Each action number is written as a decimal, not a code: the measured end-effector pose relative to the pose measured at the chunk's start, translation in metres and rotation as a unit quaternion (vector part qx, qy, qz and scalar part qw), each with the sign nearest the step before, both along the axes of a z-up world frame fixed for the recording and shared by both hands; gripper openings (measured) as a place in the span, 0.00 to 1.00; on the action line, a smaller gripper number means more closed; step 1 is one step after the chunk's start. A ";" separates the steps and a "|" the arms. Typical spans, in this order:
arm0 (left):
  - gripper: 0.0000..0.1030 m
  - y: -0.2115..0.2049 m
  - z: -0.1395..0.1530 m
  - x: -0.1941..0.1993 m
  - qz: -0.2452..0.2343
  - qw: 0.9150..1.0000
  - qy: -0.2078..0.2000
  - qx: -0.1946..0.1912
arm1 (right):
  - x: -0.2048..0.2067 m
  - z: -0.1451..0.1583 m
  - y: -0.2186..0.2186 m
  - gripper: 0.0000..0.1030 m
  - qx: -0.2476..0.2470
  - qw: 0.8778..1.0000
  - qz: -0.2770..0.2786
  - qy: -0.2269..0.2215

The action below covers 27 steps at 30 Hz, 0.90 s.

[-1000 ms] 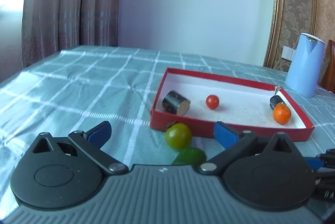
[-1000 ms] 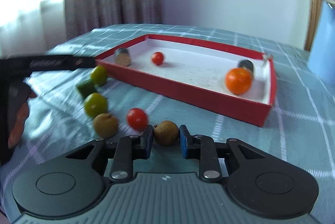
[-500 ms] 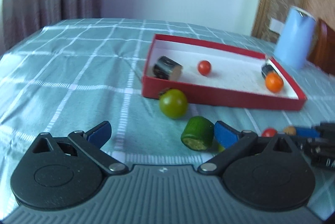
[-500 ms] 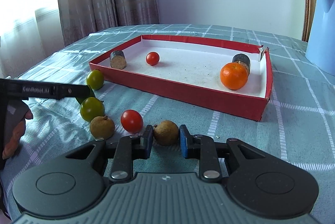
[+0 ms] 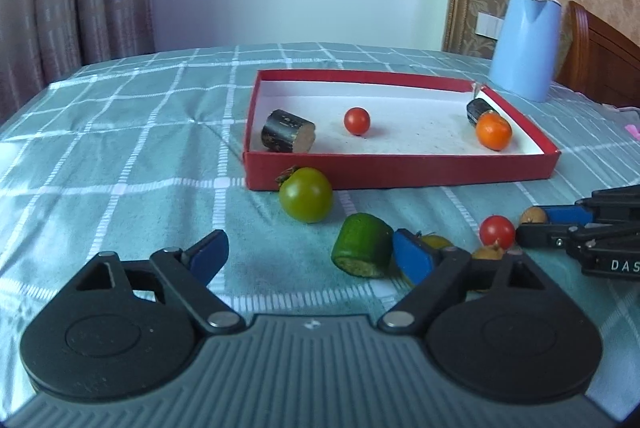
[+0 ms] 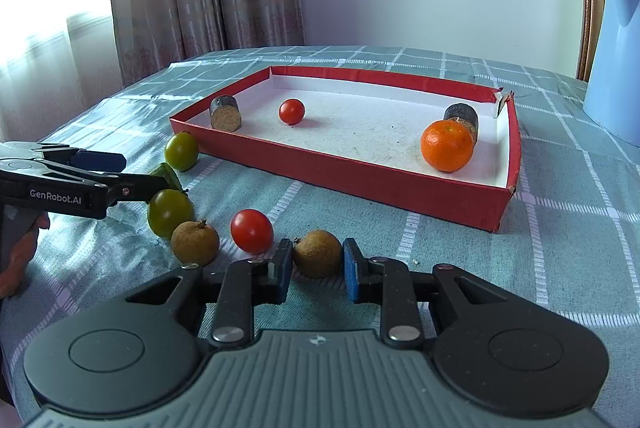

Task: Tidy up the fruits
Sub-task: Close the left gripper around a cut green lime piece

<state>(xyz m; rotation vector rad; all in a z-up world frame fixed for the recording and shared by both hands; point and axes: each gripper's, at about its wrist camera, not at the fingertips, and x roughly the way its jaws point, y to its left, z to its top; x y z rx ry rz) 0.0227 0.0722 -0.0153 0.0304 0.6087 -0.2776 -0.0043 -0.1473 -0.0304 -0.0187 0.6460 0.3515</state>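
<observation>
1. My right claw (image 6: 316, 266) sits clamped on a brown fruit (image 6: 317, 253) on the counter (image 6: 560, 268).
2. My left claw (image 5: 308, 254) gapes wide, a green chunk (image 5: 362, 244) touching its right finger.
3. Beyond, the red tray (image 6: 360, 174) holds an orange (image 6: 447, 146) by its far right corner.

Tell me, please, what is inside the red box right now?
The red box holds a red tomato, an orange and two dark cut cylinders. The orange hides part of the right cylinder.
</observation>
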 end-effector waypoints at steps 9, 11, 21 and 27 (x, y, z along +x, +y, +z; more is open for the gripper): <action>0.66 -0.014 -0.004 0.010 -0.038 0.999 0.021 0.026 | 0.000 0.000 0.000 0.25 0.001 1.000 0.000 0.000; 0.61 -0.015 -0.005 0.007 -0.033 0.999 0.015 0.033 | 0.000 0.000 0.000 0.25 0.001 1.000 0.000 0.000; 0.30 -0.030 -0.004 -0.004 -0.028 0.999 -0.002 0.047 | 0.000 0.000 0.001 0.25 -0.001 1.000 0.000 -0.001; 0.30 -0.032 -0.003 -0.007 -0.002 0.999 0.000 0.036 | 0.000 0.000 0.001 0.25 -0.001 1.000 -0.005 -0.003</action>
